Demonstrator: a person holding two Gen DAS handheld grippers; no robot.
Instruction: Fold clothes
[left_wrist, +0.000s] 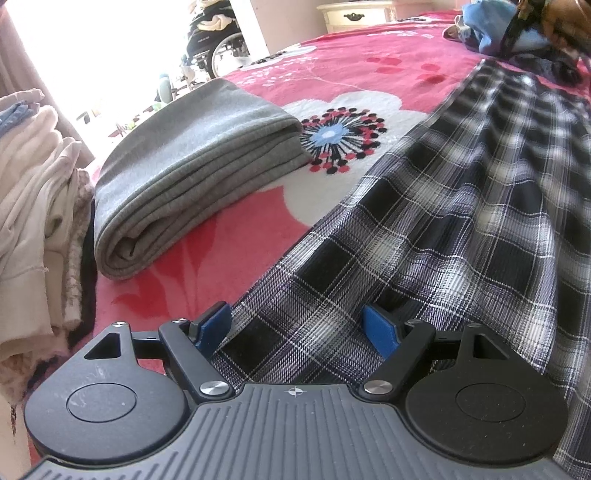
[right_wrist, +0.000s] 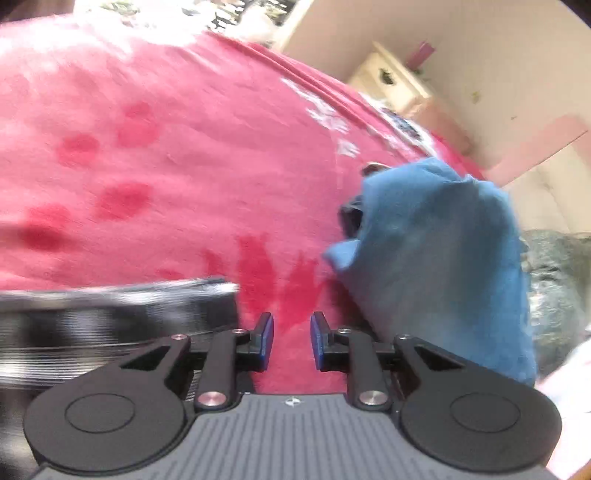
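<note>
Plaid garment (left_wrist: 424, 229): black-and-white check, spread long across the bed from the lower centre to the upper right of the left wrist view; in the right wrist view only a blurred strip at the lower left.
Bed cover (left_wrist: 332, 59): pink with flower print, carries all the clothes.
Grey folded garment (left_wrist: 192, 162): neat stack, left of centre in the left wrist view, apart from the plaid one.
Blue cloth (right_wrist: 436, 266): loose heap at right of the right wrist view, just beside the right gripper's line; unfolded.
Cream clothes (left_wrist: 33, 192): piled at the far left edge.
Left gripper (left_wrist: 297, 332): jaws wide apart over the near end of the plaid garment; cloth lies between the blue pads (left_wrist: 378, 330), which do not press on it; whether they brush it cannot be told.
Right gripper (right_wrist: 291, 339): jaws narrowly apart, nothing between them, only bed cover showing in the gap; holds nothing.
Risk, left: closing from here may catch one layer only, or pinch the bed cover under it, so the fold drags crooked.
Risk, right: the view is blurred; a hasty closing could seize the blue cloth or bare cover instead of the plaid edge.
Risk, stack: a wide sweep of plaid could disturb the grey folded garment.
</note>
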